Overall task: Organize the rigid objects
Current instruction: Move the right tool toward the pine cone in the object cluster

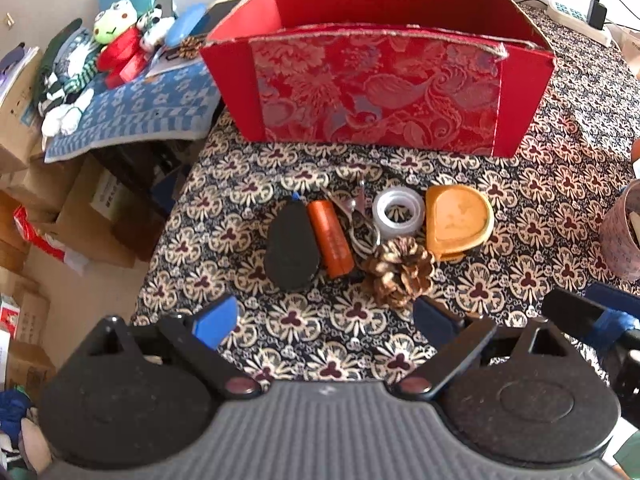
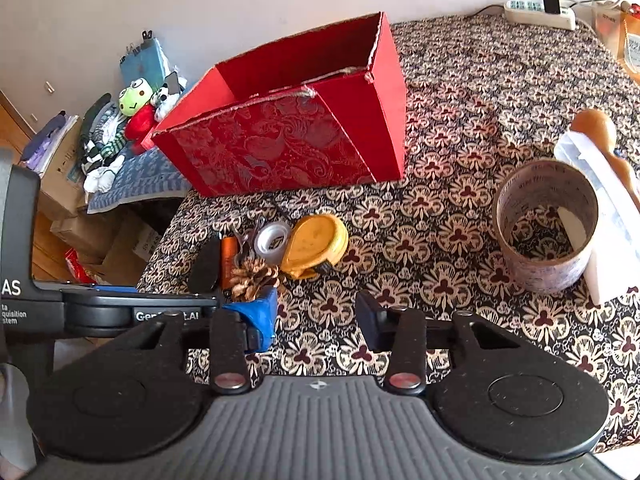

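A large red cardboard box (image 1: pixel 376 92) with a brocade-patterned front stands open-topped on the tabletop (image 1: pixel 560 200), which is covered by a dark floral cloth. In front of the box, a cluster of small things lies close together: a black teardrop-shaped case (image 1: pixel 292 248), an orange cylinder (image 1: pixel 330 236) just beside it, a pair of small metal scissors (image 1: pixel 360 216), a clear roll of tape (image 1: pixel 398 212), a yellow-orange rounded tape measure (image 1: pixel 458 220), and a brown pine cone (image 1: pixel 400 272) at the near edge of the group, touching the scissors and the tape measure.

The left gripper (image 1: pixel 324 320) hangs above the cloth just short of the cluster, its blue-padded fingers spread wide with nothing between them. The right gripper (image 2: pixel 316 320) sits beside it, also parted and empty, its left finger near the pine cone.

To the right, well apart from the cluster, stands a patterned cylindrical cup (image 2: pixel 546 228) with a white flat object leaning against it. Beyond the tabletop's left edge, a green frog plush toy (image 1: pixel 112 28) rests on a blue patterned cloth.
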Demonstrator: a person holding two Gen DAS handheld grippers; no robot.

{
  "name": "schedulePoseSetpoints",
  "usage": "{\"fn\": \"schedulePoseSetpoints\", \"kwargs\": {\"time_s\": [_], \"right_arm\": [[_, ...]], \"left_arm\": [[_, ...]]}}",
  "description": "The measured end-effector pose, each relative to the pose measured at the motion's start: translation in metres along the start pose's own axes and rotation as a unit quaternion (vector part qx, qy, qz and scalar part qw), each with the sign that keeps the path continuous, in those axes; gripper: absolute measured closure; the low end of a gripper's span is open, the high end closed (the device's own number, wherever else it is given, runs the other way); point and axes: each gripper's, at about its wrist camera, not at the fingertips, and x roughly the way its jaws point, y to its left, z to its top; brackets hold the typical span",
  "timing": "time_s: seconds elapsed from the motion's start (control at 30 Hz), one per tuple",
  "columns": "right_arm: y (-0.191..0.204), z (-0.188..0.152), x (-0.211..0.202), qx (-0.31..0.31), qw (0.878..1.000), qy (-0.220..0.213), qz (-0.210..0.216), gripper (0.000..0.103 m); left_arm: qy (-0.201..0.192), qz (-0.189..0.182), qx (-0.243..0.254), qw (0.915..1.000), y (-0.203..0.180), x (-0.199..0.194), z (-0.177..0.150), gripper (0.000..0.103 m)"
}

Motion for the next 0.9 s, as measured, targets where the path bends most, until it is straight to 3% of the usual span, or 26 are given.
{"fn": "schedulePoseSetpoints", "kwargs": {"time_s": [0.57, 0.9], "right_arm": [[-0.024, -0.015, 0.006, 0.035, 0.997, 0.041, 0.058, 0.078], [-0.017, 0.003, 0.018, 0.065, 0.997, 0.028, 0.043, 0.078]], "left_arm": [[0.031, 0.023, -0.007, 0.9992, -0.015, 0.006, -0.022, 0.009], [0.035, 0.010, 0.015, 0.9992, -0.006, 0.021, -0.005, 0.009]]}}
